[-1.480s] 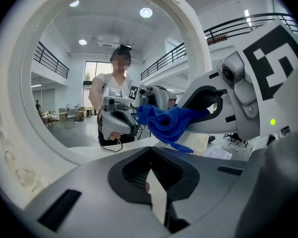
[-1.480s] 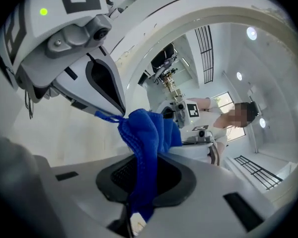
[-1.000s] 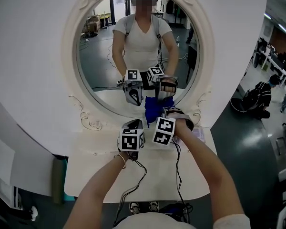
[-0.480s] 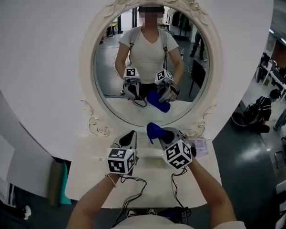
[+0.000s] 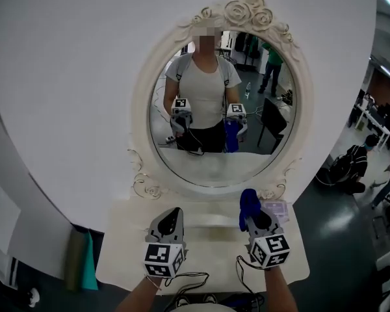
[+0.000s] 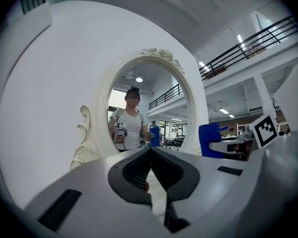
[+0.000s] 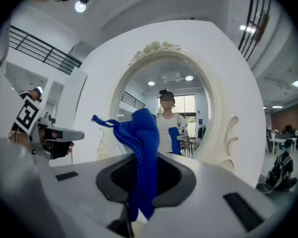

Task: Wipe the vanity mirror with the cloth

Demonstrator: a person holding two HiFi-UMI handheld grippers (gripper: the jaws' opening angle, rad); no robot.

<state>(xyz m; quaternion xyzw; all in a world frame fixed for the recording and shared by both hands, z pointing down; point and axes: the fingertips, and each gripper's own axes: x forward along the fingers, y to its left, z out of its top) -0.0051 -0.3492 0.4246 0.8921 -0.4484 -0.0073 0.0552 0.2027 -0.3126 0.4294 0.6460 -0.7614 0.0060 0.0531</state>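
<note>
Looks like a large open lab or office hall, not a home. Shows a mezzanine with black railings (image 6: 248, 46) and strip ceiling lights (image 6: 241, 37) high overhead, a glossy dark green floor (image 5: 338, 223), and desks (image 5: 377, 112) off to the right. Holds the ornate vanity mirror (image 5: 221, 119) as a staged set only, against a freestanding round white panel (image 5: 65, 90) above a small white counter (image 5: 208, 239)
</note>
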